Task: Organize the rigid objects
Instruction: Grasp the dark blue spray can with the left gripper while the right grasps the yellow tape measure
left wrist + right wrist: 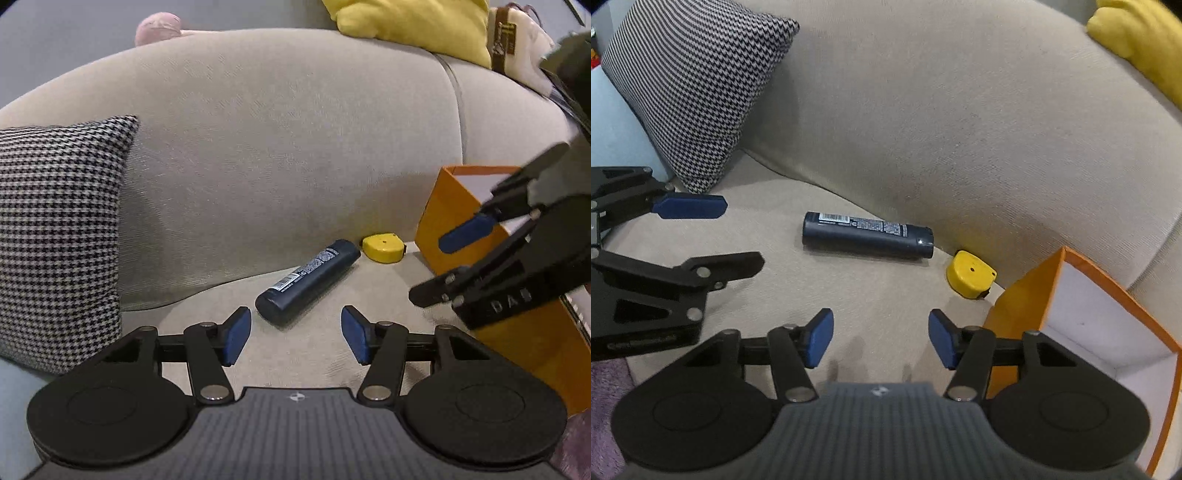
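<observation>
Two open tools [295, 334] [881, 338], bottle [308, 280] between, box [1108, 295] right

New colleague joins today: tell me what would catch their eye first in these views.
A dark blue tube lies on its side on the beige sofa, with a yellow tape measure beside its end. An open orange box stands at the right, a houndstooth cushion at the left.

Left gripper [295, 334] and right gripper [881, 338] (angled downward) hold jaws apart.
</observation>
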Available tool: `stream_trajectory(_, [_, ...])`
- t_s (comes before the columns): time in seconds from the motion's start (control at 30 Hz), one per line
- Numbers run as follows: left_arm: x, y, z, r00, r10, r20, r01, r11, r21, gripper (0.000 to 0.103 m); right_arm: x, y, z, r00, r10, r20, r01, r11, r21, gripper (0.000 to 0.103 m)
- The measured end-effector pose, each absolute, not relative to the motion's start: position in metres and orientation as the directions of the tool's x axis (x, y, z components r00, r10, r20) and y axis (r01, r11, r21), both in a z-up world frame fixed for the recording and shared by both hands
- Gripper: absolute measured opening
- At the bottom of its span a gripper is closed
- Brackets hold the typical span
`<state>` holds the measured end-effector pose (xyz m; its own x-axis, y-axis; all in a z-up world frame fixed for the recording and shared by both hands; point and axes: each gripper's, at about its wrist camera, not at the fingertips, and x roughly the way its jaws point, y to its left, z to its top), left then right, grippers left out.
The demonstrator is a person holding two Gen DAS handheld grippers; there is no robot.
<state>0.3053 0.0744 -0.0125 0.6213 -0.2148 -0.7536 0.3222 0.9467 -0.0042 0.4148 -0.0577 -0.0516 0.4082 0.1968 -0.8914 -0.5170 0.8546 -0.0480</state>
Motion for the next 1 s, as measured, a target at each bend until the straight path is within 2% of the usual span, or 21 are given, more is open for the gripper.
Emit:
stream_trajectory(0.13, [0.319,0.073,-0.023,0.603,-0.232,-0.764,0.351,0.936,-0.008,0.065,0.431,-0.056,-0.063,0.387,0.18,-0.904,-0.533,0.844,-0.06,0.058])
stream_trajectory(0.33, [0.352,0.049,-0.041,0.567,-0.254,-0.784,0.479,0.876,0.062,0.065,0.458,-0.053,-0.079,0.359,0.151,-0.921,-0.57,0.817,-0.088,0.056])
stream_trajectory(0.43, [0.368,0.039,-0.052,0.546,-0.259,-0.797,0.509,0.858,0.069,0.065,0.469,-0.051,-0.09,0.352,0.113,-0.929,-0.595,0.793,-0.129,0.051])
stream_trajectory(0.6, [0.385,0.022,-0.074,0.532,-0.242,-0.811,0.555,0.823,0.118,0.065,0.48,-0.051,-0.109,0.356,0.049,-0.933,-0.635,0.746,-0.202,0.05])
stream_trajectory(0.8, [0.396,0.004,-0.099,0.548,-0.169,-0.819,0.587,0.776,0.233,0.052,0.487,-0.05,-0.125,0.352,0.004,-0.936,-0.692,0.674,-0.257,0.047])
stream_trajectory(1.0, [0.397,0.002,-0.105,0.562,-0.153,-0.813,0.572,0.782,0.248,0.049,0.498,-0.038,-0.135,0.362,-0.071,-0.93,-0.733,0.595,-0.331,0.048])
